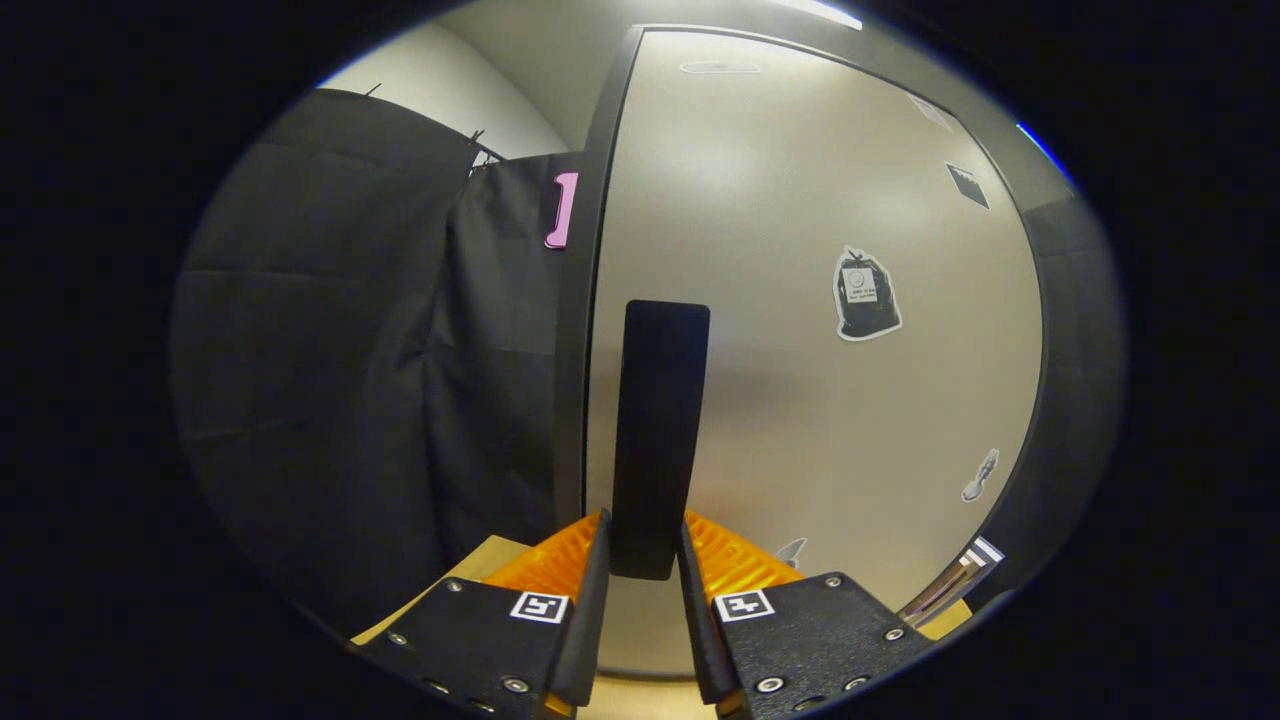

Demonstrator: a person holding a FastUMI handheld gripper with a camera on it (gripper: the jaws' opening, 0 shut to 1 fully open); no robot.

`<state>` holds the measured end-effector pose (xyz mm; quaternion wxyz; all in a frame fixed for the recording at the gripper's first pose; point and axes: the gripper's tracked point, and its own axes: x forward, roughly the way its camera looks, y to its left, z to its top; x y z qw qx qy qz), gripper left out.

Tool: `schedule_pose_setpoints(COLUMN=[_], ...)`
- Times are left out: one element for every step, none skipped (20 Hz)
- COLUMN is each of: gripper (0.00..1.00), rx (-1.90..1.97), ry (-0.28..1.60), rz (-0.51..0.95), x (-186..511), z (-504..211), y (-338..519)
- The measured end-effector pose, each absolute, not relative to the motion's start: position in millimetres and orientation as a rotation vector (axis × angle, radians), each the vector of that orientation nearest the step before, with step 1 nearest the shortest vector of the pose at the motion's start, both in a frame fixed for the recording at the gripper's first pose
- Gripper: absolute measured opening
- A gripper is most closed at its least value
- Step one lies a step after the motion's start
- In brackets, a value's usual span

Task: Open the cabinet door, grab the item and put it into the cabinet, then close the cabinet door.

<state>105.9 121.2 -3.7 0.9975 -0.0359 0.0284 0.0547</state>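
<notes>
Item 1. Gripper (645,545): its two fingers are closing in on either side of the lower end of the door handle, one pad on each flank. Whether both pads are actually pressing on it cannot be told for certain; the gaps look nil. Judged purpose: a hold for swinging the door.

Item 2. Door handle (660,420): a dark upright bar, standing proud of the door face near the door's left edge. Its lower end is sitting between the fingers; the rest is rising beyond them.

Item 3. Cabinet door (800,250): a pale, smooth panel in a dark frame, lying flush and appearing closed. Stickers are dotting its right half, among them a dark bag-shaped sticker (866,295).

Item 4. Frame edge (590,300): a dark vertical strip just left of the handle, marking where the door is meeting the cabinet side.

Item 5. Black cloth wall (350,350): hanging left of the cabinet, near the frame edge.

Item 6. Item to be stowed: not located here.

Item 7. Tan surface (470,570): showing below the left finger.

Clearance: the door is likely needing room toward the gripper; the cloth at left is leaving little sideways room.
</notes>
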Motion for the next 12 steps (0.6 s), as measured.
schedule_pose_setpoints(gripper=[0.37, 0.35, 0.34, 0.33, 0.32, 0.32, 0.31, 0.31, 0.31, 0.31, 0.31, 0.31], rx=[-0.056, -0.052, -0.055, -0.057, -0.058, -0.060, -0.062, -0.067, -0.072, -0.071, -0.067, -0.059], ry=[0.063, 0.067, 0.073, 0.076, 0.079, 0.085, 0.089, 0.092, 0.089, 0.090, 0.091, 0.094], rz=[0.116, 0.123, 0.129, 0.136, 0.146, 0.158, 0.172, 0.190, 0.205, 0.219, 0.235, 0.252], x=[106.6, 104.9, 103.6, 102.2, 99.7, 96.0, 90.3, 84.4, 78.2, 72.0, 64.5, 56.3], z=[-3.7, -2.9, -3.0, -3.3, -3.2, -3.9, -3.2, -3.4, -2.6, -4.4, -5.4, -7.0], y=[120.9, 120.4, 120.6, 120.4, 120.0, 120.6, 121.0, 121.1, 120.7, 117.5, 113.7, 110.3])
